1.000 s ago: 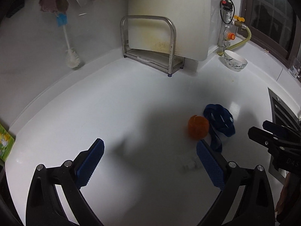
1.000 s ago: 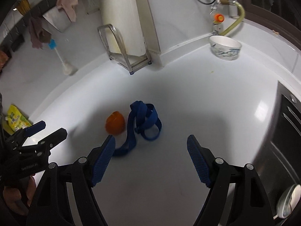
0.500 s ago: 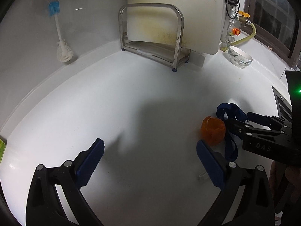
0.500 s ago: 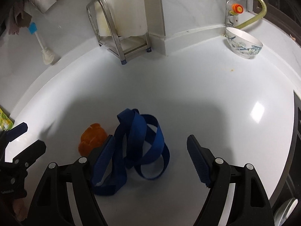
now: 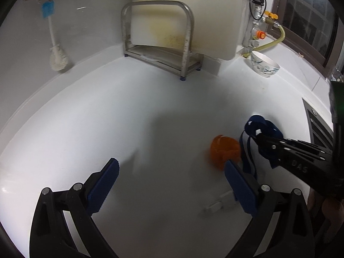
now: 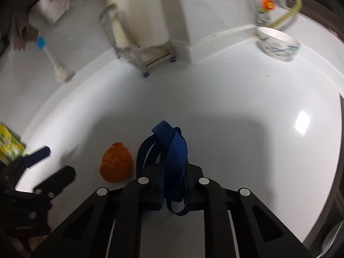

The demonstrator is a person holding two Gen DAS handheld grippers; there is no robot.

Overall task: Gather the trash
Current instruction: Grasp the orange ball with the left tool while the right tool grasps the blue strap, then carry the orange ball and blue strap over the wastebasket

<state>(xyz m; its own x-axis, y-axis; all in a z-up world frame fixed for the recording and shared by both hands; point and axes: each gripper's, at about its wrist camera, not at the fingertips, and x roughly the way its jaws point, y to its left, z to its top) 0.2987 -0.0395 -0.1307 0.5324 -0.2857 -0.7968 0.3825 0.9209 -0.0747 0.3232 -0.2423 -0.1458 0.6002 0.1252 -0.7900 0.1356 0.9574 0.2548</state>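
A glossy white desk (image 5: 107, 118) is carrying everything. An orange peel (image 5: 224, 151) and a blue strap (image 6: 172, 148) are lying near its middle. A steel rack (image 5: 159, 49) and patterned bowl (image 5: 264, 64) are sitting at the back.

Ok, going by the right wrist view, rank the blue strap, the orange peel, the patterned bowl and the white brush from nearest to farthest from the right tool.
1. Blue strap: pinched in the closing right tool.
2. Orange peel: just left of the strap.
3 and 4. White brush, far left at the wall, and patterned bowl, far right corner: too close to call.
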